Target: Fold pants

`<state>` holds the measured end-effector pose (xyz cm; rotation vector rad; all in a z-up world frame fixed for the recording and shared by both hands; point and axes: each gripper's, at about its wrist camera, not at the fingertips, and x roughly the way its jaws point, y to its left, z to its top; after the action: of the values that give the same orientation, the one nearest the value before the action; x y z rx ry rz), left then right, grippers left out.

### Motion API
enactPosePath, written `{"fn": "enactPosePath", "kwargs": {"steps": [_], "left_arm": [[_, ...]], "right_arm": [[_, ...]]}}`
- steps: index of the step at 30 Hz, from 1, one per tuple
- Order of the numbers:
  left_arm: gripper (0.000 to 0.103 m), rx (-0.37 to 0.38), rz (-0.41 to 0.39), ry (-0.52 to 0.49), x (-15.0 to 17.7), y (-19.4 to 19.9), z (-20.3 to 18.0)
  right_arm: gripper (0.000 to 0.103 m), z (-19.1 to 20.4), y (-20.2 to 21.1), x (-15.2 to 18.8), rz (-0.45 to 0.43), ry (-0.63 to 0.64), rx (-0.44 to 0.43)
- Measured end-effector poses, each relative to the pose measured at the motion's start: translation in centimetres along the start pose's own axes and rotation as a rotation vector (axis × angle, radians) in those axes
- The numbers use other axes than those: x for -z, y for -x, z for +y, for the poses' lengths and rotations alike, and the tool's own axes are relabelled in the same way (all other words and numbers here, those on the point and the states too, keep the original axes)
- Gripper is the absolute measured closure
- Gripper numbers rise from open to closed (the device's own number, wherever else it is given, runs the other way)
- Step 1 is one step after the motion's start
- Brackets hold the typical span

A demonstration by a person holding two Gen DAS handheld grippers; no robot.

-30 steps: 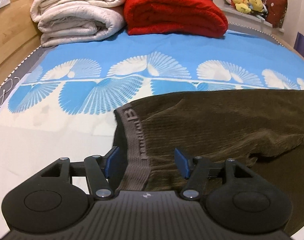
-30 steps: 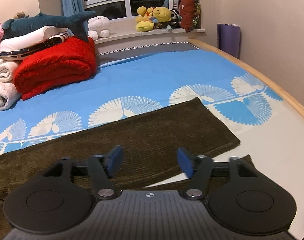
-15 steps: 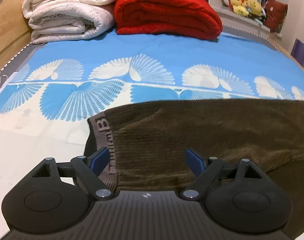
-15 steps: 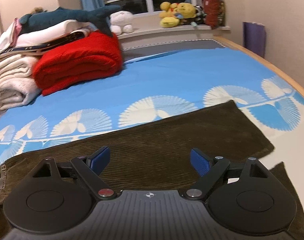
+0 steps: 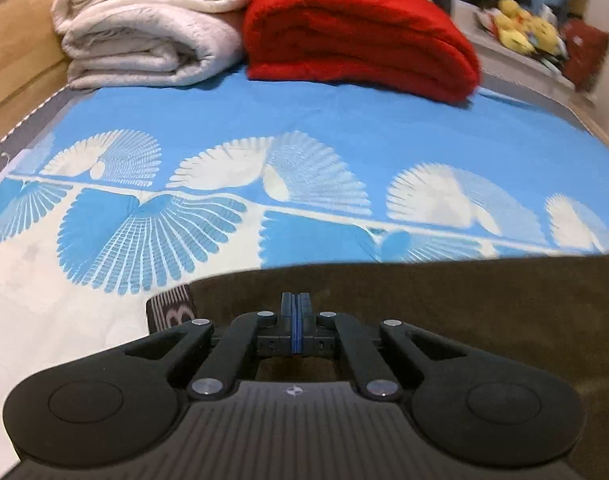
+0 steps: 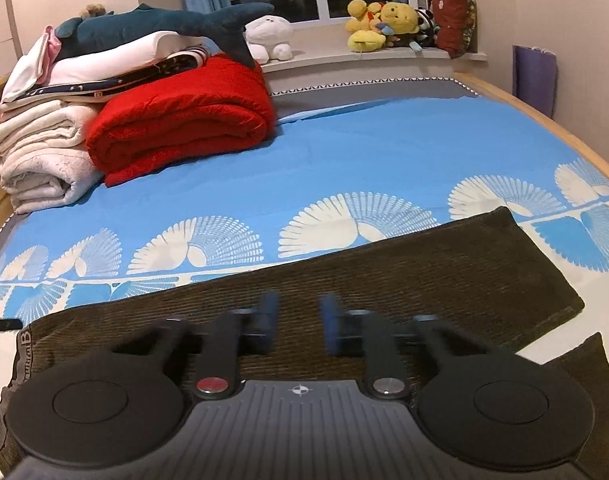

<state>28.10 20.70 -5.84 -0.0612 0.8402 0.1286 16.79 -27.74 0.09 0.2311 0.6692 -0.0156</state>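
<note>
**Change since the earlier frames:** The left gripper (image 5: pixel 294 312) has travelled up the garment. It previously straddled the waistband (image 5: pixel 172 312) with its jaws wide; it now sits at the far long edge of the pants (image 5: pixel 444 312), with the waistband off to its left. Both sets of jaws have just been closing.

**Garment:** The pants are dark brown corduroy with fine ribs. They lie flat and lengthwise across the near part of the bed. The elastic waistband is grey-brown, bears woven lettering, and lies at the left end. In the right wrist view one leg ends in a squared hem at the right, and a second hem corner shows below it.

**Left gripper:** The blue pads are pressed together with no gap, right at the pants' far edge. Whether cloth is caught between them cannot be told.

**Right gripper (image 6: pixel 300 320):** The fingers are motion-blurred and a clear gap remains between the pads. It hangs over the middle of the leg, and nothing is visibly pinched.

**Surroundings:** The bedsheet (image 5: pixel 304 140) is smooth, blue and white, and printed with fan shapes. At its far end a plush red blanket (image 5: pixel 360 36) lies folded in a thick roll. Beside it is a fleecy white blanket (image 5: pixel 144 28), also folded. A blue shark plush (image 6: pixel 164 24) tops the stack of linen. Yellow soft toys (image 6: pixel 384 24) sit on the window ledge.
</note>
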Motion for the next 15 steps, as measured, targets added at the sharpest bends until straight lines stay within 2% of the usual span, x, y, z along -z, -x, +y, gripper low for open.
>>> {"fn": "enactPosePath", "kwargs": {"steps": [2,4,5,6,8,9,15], "left_arm": [[0.1,-0.013,0.005,0.017,0.6,-2.1,0.6],[0.094,-0.008,0.05,0.009,0.5,-4.4,0.8],[0.077,-0.008,0.046,-0.012,0.2,-5.1,0.8],[0.048,-0.015,0.029,-0.037,-0.1,-5.6,0.6],[0.012,-0.038,-0.014,-0.063,-0.8,-6.6,0.5],[0.007,-0.046,-0.014,-0.071,-1.1,-7.2,0.4],[0.007,-0.002,0.079,-0.167,-1.1,-11.6,-0.1]], "right_arm": [[0.094,-0.2,-0.4,-0.1,0.018,-0.001,-0.009],[0.094,-0.4,-1.0,0.0,0.047,0.01,-0.002],[0.093,-0.5,-1.3,0.0,0.064,0.022,0.005],[0.093,-0.7,-1.6,0.0,0.079,0.036,0.013],[0.092,-0.9,-2.2,0.2,0.107,0.06,0.04],[0.092,-1.1,-2.4,0.3,0.121,0.068,0.05],[0.09,-2.5,-3.3,0.6,0.15,0.081,0.08]]}}
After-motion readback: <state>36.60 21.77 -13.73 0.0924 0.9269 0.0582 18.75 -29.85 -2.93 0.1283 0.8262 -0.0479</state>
